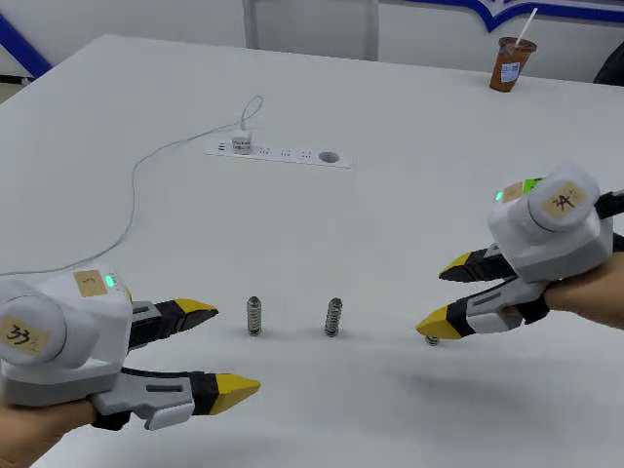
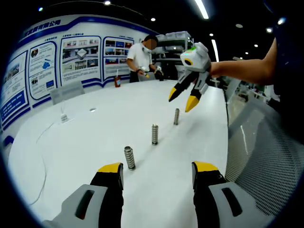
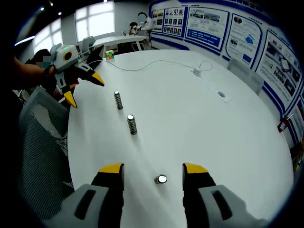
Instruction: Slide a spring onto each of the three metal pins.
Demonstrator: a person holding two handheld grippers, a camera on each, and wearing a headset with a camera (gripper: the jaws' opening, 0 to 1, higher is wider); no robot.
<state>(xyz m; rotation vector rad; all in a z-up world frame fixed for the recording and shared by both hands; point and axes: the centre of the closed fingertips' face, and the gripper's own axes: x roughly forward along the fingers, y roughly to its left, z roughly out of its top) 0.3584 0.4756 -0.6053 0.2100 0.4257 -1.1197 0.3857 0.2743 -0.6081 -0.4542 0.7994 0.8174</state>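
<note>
Both stand released and empty: the left gripper [image 1: 234, 348] hangs short of the nearest spring [image 1: 254, 316], the right gripper [image 1: 434, 300] straddles the third pin [image 3: 161, 179], whose spring [image 2: 176, 116] looks seated, so I'd back it off level, jaws wide, touching nothing.

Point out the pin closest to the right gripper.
The pin stands right of the middle spring in the head view, just below the right gripper's lower tip; the right gripper view shows it between that gripper's open jaws.
</note>
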